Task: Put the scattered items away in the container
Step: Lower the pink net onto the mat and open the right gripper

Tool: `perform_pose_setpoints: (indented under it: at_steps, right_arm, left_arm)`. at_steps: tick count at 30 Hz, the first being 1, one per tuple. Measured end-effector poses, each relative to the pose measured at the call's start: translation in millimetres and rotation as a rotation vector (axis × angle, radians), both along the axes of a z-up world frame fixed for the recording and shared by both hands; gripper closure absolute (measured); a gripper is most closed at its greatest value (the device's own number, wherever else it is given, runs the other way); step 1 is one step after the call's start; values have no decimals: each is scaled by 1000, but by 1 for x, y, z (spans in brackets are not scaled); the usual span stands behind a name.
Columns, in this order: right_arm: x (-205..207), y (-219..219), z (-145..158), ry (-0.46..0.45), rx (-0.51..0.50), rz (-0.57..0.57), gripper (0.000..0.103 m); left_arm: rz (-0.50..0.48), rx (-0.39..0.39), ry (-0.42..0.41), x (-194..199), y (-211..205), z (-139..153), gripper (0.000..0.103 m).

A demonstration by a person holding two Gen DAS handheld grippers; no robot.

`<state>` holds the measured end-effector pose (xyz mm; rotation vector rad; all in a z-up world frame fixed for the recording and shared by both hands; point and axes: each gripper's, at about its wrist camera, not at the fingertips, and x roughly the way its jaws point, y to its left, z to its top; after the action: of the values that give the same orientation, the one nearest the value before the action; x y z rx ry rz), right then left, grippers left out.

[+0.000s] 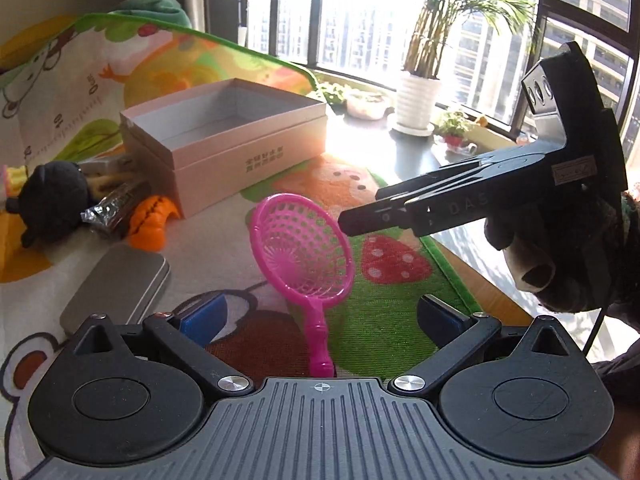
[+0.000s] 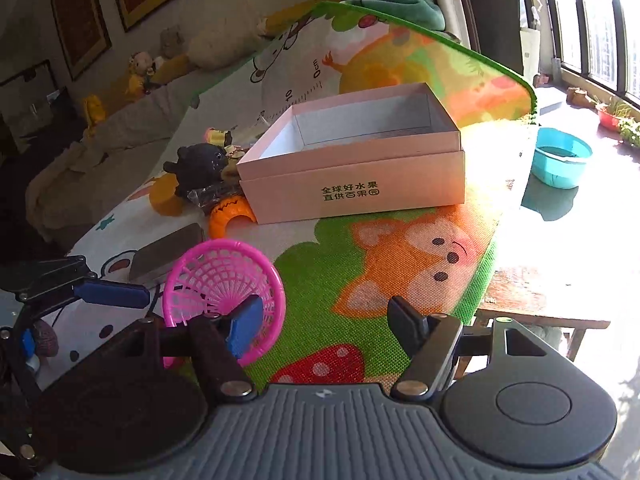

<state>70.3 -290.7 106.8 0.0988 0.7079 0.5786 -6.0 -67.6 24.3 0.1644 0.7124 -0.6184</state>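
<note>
The left hand-held gripper (image 1: 320, 314) points forward and down, and its two blue fingers (image 1: 206, 314) stand wide apart with a gap between them. The right hand-held gripper (image 2: 324, 320) also tips down, with its jaws apart and nothing pinched. Seen from the left, a gloved hand (image 1: 560, 264) grips the right one from behind.

Pink mesh scoop (image 1: 301, 246), pale pink box (image 2: 352, 160), orange pumpkin (image 2: 230, 216) — mat (image 2: 400, 264) w/ bright cartoon animals, green border.
</note>
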Motion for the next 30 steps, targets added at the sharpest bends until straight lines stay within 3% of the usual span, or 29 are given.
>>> perform_pose_setpoints:
  at_steps: [3, 6, 10, 13, 17, 23, 25, 30]
  right_arm:
    - [0, -3, 9, 41, 97, 22, 33]
    - [5, 7, 5, 158, 193, 65, 33]
    - [13, 34, -2, 287, 289, 130, 33]
    - [16, 62, 7, 329, 361, 224, 33]
    - [19, 110, 21, 334, 349, 335, 31]
    - [25, 179, 19, 390, 280, 457, 31]
    - [21, 191, 26, 333, 251, 467, 31]
    - [4, 186, 44, -8, 21, 310, 31]
  left_arm:
    - [4, -17, 15, -5, 4, -1, 0]
    - [-24, -26, 3, -14, 1, 0, 0]
    - [-44, -26, -8, -26, 1, -3, 0]
    - [-37, -27, -13, -32, 6, -7, 0]
    - [8, -42, -20, -37, 23, -9, 0]
    - [148, -45, -12, -45, 63, -13, 0]
    - [201, -46, -5, -47, 75, -15, 0]
    - [297, -61, -3, -43, 87, -14, 0]
